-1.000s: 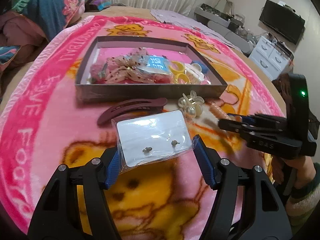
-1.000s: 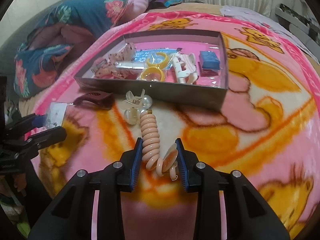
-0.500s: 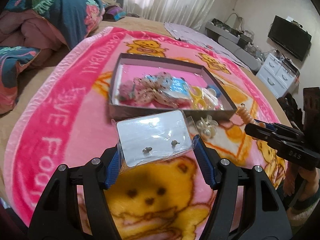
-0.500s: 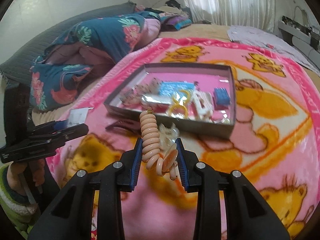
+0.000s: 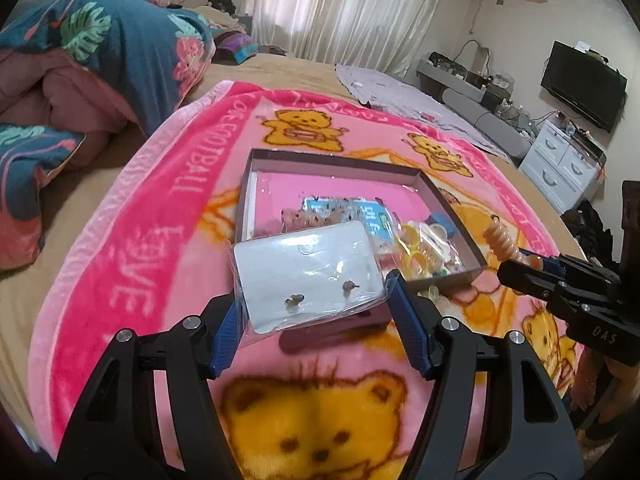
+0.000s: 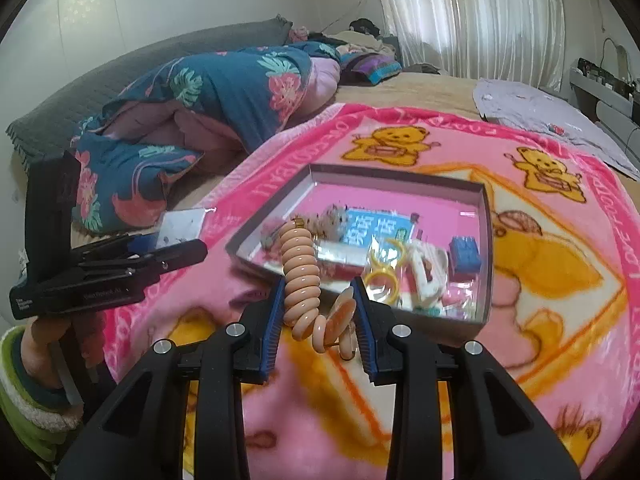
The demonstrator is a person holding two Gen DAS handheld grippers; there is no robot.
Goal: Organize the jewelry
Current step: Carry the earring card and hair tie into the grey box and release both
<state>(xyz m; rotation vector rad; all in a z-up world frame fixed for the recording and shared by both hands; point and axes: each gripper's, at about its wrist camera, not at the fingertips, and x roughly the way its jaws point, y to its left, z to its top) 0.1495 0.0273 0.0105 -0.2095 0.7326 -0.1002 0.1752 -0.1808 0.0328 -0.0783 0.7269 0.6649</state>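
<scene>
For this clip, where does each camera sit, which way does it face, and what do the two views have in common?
Left wrist: on the left gripper, angled down at the pink blanket and grey box; its fingers clamp an earring card; the right gripper shows at right.
Right wrist: on the right gripper, facing the same box; it clamps a peach spiral hair tie; the left gripper and a hand show at left.
Shared: box, blanket, both grippers, folded quilt, curtains.

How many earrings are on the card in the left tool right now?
2. Both sit low on the white earring card held in the left tool: one stud toward the lower left, the other stud to its right. Nothing more shows through the clear sleeve.
</scene>
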